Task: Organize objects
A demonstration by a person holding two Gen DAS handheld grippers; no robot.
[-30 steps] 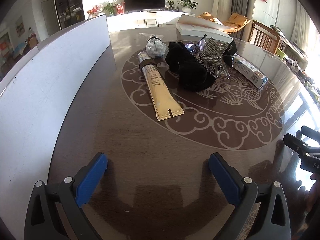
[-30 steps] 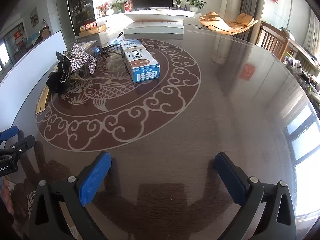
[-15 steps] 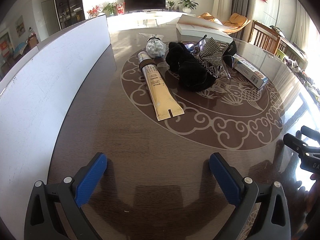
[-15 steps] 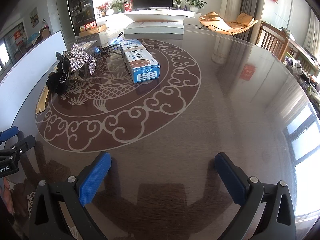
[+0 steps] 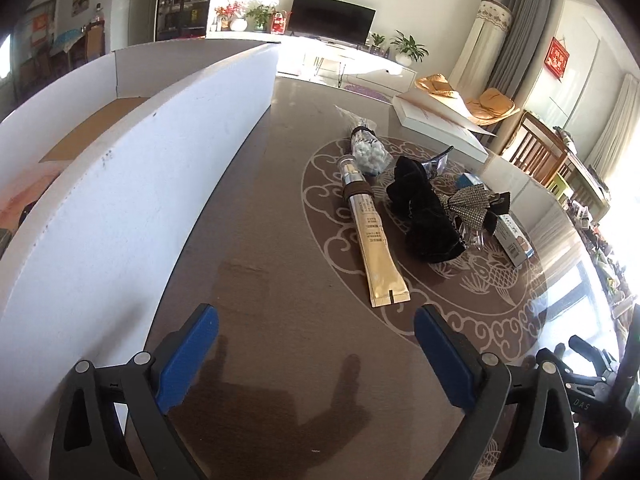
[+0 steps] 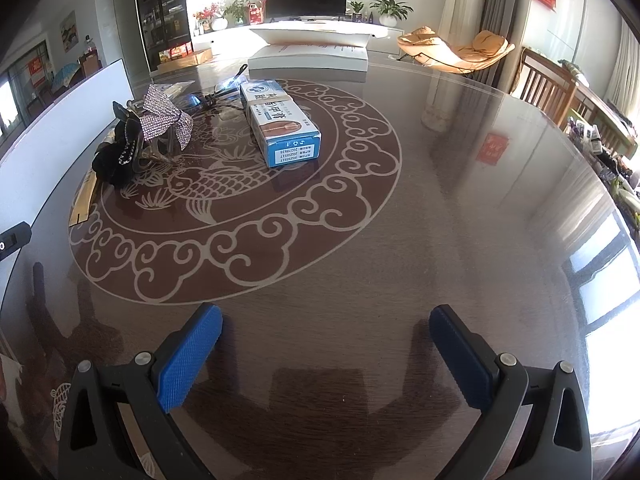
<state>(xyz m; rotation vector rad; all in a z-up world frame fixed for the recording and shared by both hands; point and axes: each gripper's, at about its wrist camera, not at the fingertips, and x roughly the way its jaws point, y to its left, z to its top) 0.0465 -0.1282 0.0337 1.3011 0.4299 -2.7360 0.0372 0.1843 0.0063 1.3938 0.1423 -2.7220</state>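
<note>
A gold tube (image 5: 374, 236) lies on the dark patterned table (image 5: 280, 264), ahead of my open, empty left gripper (image 5: 316, 338). Beyond it are a small bag of white beads (image 5: 370, 154), a black velvet scrunchie (image 5: 426, 216), a rhinestone bow clip (image 5: 470, 202) and a blue-and-white box (image 5: 516, 242). In the right wrist view the box (image 6: 282, 128), the bow clip (image 6: 164, 118) and the scrunchie (image 6: 116, 160) lie far ahead of my open, empty right gripper (image 6: 326, 340).
A long white open box (image 5: 132, 168) with a cardboard floor runs along the table's left side. A flat white box (image 6: 308, 54) lies at the far edge. Wooden chairs (image 6: 548, 80) stand at the right. The right gripper shows at the left wrist view's lower right (image 5: 592, 384).
The left gripper has risen and swung left, so the white box's inside now shows. The right gripper has barely moved. Nothing on the table has shifted.
</note>
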